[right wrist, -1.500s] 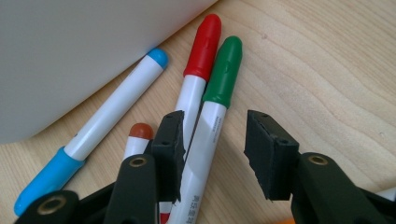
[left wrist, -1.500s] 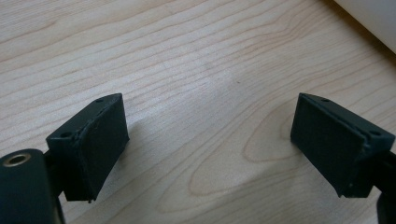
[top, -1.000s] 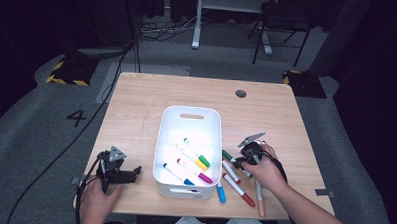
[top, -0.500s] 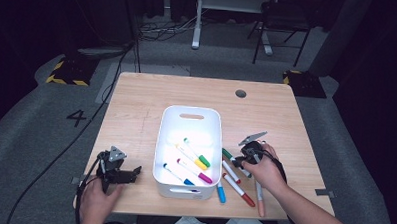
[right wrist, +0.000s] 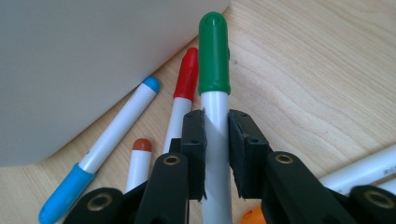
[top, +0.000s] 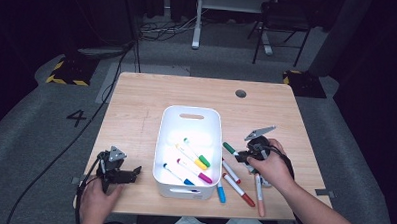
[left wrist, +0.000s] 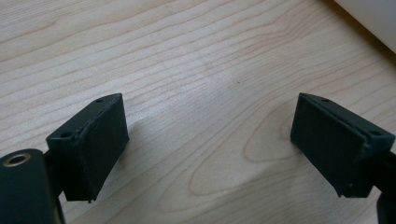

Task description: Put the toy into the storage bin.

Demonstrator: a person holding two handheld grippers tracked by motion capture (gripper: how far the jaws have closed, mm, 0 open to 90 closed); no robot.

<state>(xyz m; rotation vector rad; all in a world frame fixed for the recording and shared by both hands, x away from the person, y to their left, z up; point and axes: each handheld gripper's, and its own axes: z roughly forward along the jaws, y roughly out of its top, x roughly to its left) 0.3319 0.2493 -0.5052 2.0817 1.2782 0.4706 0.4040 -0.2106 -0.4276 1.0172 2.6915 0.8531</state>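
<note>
In the high view, the right gripper (top: 246, 154) is seen beside the white plastic bin (top: 187, 150) on the wooden bench (top: 141, 105), gripping a green-capped white marker (top: 229, 148). In the left gripper view, the left gripper (left wrist: 210, 140) is shown with jaws open above bare wood. In the right gripper view, the marker (right wrist: 215, 93) is clamped between closed jaws.

Green-capped white marker (right wrist: 214, 84), black claw (right wrist: 215, 149)
</note>
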